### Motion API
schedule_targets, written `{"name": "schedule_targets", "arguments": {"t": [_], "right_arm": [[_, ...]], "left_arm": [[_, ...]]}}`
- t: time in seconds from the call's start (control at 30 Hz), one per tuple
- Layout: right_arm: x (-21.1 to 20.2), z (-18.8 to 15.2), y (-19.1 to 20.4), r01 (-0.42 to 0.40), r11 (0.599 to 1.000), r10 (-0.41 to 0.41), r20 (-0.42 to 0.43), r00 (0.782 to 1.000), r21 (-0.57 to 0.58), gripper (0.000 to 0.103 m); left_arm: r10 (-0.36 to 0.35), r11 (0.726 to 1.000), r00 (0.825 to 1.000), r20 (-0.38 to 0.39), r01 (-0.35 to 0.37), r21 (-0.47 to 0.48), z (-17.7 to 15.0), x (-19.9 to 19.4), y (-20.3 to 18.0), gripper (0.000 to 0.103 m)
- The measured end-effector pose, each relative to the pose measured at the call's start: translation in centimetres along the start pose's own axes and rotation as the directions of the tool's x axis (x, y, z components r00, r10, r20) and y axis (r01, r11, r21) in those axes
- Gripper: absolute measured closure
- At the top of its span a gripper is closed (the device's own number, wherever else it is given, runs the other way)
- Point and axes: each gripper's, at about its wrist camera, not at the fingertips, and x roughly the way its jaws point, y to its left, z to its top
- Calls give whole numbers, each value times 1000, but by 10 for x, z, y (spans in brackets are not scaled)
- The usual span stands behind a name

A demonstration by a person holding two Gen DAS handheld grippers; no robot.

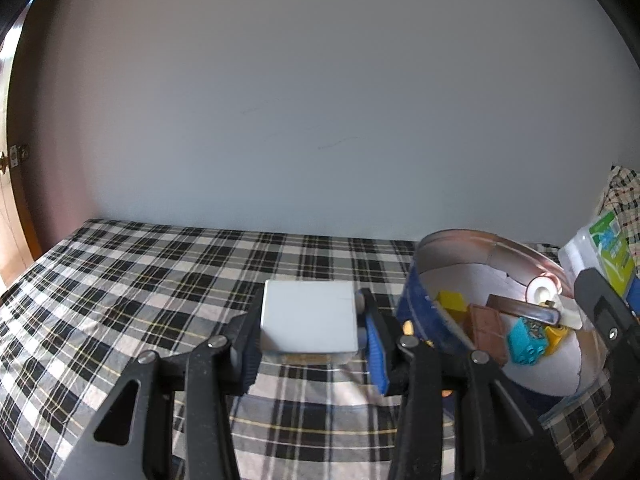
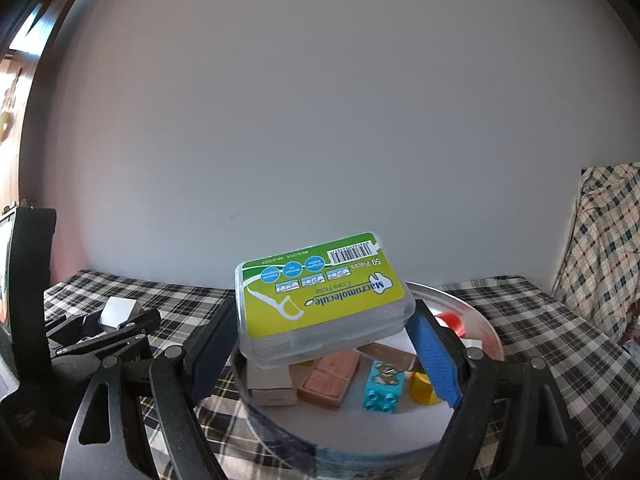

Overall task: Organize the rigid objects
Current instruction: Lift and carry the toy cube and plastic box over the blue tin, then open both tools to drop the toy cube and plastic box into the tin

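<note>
— Any writing to read?
— Upside down on the floss box (image 2: 320, 300): "Macromolecule", "Care Floss", "50 pieces", a barcode. The right gripper (image 2: 320, 344) is clamped on it above the round tin (image 2: 280, 432).
— And the left gripper (image 1: 310, 330)?
— Clamped on a plain white box (image 1: 310, 316) over the plaid bed (image 1: 140, 280), beside the tin. Its underside is hidden.

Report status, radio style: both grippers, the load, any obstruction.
Left gripper shut on white box. Right gripper shut on floss-pick case, above round tin. Nothing blocking.
</note>
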Motion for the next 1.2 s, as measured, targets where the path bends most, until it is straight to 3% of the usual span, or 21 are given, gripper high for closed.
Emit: {"name": "schedule_targets", "arguments": {"t": [0.9,1.2], "right_arm": [[7,11,-56,107,990,-108,8,994,91,18],[17,15,-81,161,977,-162,-10,987,137,18]], "left_arm": [[-102,994,994,37,100,45,20,0,-55,61],[-155,985,988,17,153,84,26,7,-89,61]]}}
